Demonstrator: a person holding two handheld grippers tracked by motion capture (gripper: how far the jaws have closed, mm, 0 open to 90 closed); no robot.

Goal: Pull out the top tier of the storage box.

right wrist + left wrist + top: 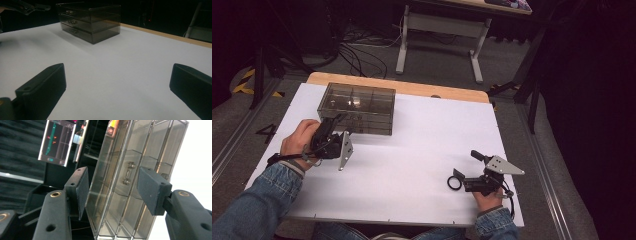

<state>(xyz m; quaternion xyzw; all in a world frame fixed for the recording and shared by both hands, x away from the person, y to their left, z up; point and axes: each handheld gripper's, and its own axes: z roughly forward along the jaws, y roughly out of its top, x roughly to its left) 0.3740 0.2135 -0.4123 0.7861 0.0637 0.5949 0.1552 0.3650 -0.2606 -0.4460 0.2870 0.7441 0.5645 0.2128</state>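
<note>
A smoky see-through drawer box stands at the far left of the white table. My left gripper is held right at its front face. In the left gripper view the box appears turned on its side, and a small metal drawer handle lies beyond the gap of the left gripper. Its pads stand apart and press on nothing. My right gripper rests near the table's front right. Its jaws are wide apart over bare table in the right gripper view, which shows the box far off.
A wooden strip edges the table's far side. Beyond it stand the white legs of a desk, with cables on the floor. The left hand's gripper shows at the top left of the right gripper view.
</note>
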